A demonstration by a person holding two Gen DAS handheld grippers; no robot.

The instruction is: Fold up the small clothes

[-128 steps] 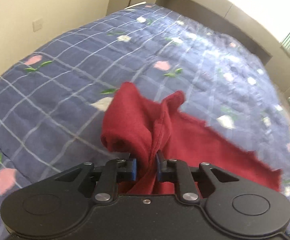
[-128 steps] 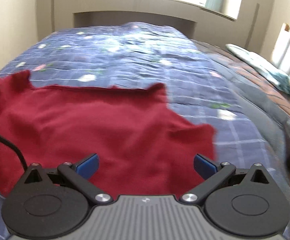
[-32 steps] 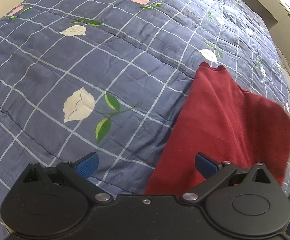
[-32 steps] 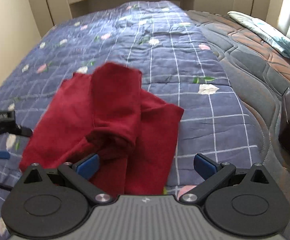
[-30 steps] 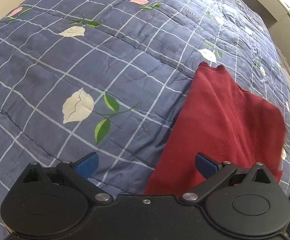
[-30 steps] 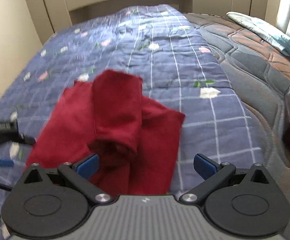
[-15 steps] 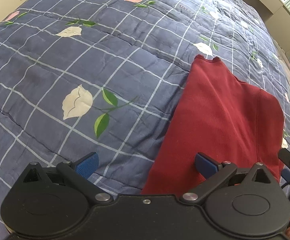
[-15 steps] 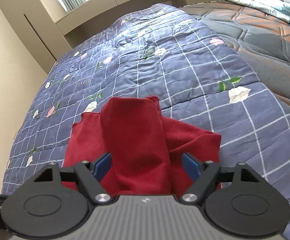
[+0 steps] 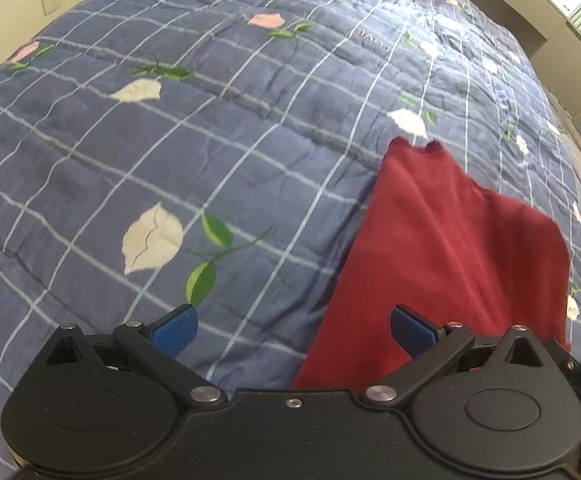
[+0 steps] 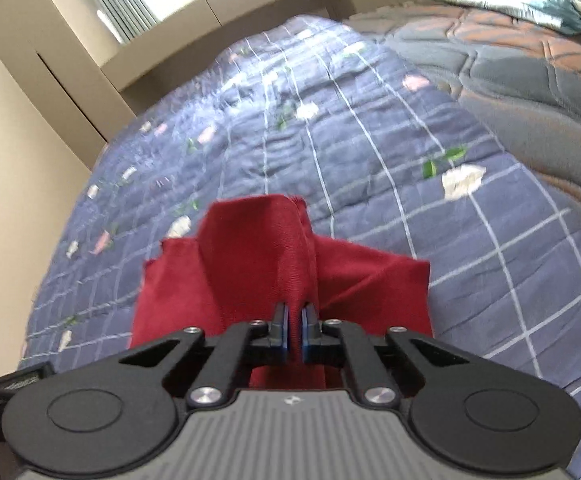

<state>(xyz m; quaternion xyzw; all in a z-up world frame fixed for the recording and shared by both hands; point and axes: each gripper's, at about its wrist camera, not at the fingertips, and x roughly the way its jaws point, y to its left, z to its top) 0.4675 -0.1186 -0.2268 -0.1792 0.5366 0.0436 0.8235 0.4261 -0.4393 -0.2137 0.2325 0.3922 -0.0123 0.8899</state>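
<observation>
A dark red garment (image 9: 442,248) lies partly folded on a blue checked floral quilt (image 9: 210,128). In the left wrist view my left gripper (image 9: 292,326) is open and empty, just above the quilt at the garment's near left edge, with its right pad over the cloth. In the right wrist view my right gripper (image 10: 295,332) is shut on the near edge of the garment's (image 10: 258,264) folded middle strip, which rises in a ridge toward the jaws.
The quilt (image 10: 370,128) covers the bed to a beige wall on the left and a window ledge (image 10: 226,28) at the far end. A grey-brown mattress (image 10: 530,92) with a pale pillow (image 10: 522,0) lies on the right.
My right gripper has closed on the garment's folded middle strip; half a second ago it was open around it. My left gripper stays open and has barely moved.
</observation>
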